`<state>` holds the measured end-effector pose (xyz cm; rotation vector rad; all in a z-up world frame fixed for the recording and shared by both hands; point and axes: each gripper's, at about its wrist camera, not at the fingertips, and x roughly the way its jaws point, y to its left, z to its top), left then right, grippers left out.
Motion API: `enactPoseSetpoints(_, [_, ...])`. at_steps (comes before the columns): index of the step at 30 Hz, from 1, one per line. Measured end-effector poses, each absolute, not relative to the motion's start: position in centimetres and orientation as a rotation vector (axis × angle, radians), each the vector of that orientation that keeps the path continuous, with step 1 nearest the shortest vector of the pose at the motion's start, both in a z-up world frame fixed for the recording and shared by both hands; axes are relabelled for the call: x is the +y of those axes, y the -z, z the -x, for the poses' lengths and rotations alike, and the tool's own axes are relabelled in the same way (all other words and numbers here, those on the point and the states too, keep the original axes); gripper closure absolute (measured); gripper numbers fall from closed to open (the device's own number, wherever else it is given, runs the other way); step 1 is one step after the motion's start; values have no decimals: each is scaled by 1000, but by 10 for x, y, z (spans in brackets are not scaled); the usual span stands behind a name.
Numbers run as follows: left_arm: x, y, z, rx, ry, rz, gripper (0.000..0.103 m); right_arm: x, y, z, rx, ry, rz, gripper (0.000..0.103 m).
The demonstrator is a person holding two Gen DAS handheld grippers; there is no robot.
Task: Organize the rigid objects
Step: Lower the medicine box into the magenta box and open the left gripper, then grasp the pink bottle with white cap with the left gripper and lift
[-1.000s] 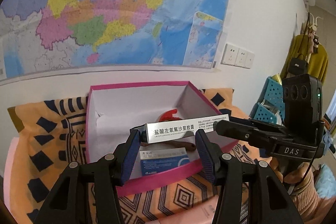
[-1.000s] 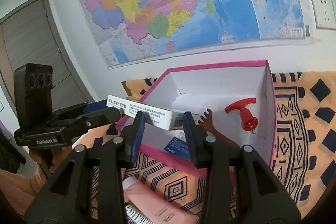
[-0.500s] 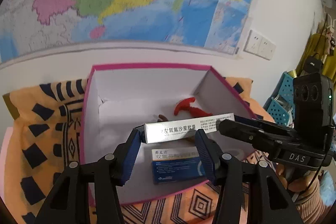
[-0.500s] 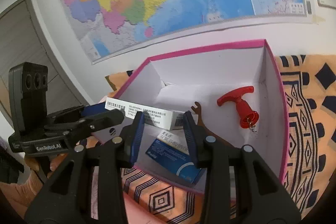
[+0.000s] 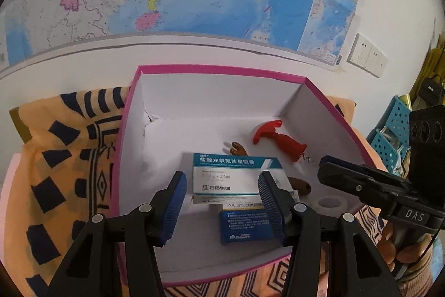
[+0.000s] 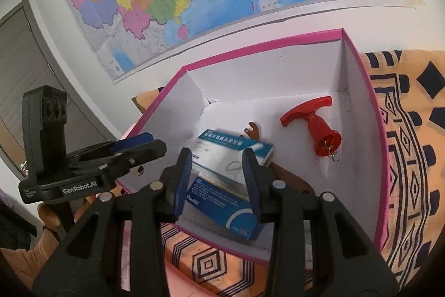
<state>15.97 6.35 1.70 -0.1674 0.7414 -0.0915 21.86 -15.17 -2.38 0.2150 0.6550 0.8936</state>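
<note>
Left wrist view: the left gripper hangs spread over the pink box, gripping nothing. The white medicine box lies inside, atop a blue carton. The right gripper is likewise spread and empty.

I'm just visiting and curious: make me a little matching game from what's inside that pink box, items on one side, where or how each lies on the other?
Items:
1. red corkscrew
2. white-and-teal medicine box
3. dark blue medicine box
4. brown wooden piece

Places:
A. on the floor of the pink box, at its near wall
B. mostly hidden under the cartons
C. resting on top of another carton
D. alone, beside the right wall

Pairs: 1-D, 2-C, 3-A, 4-B
</note>
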Motion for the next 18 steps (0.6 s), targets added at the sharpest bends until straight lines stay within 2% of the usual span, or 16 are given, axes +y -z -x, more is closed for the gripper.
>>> enactPoseSetpoints(18, [56, -36, -73, 623, 158, 119, 45, -187, 15, -149, 589, -992, -202, 62])
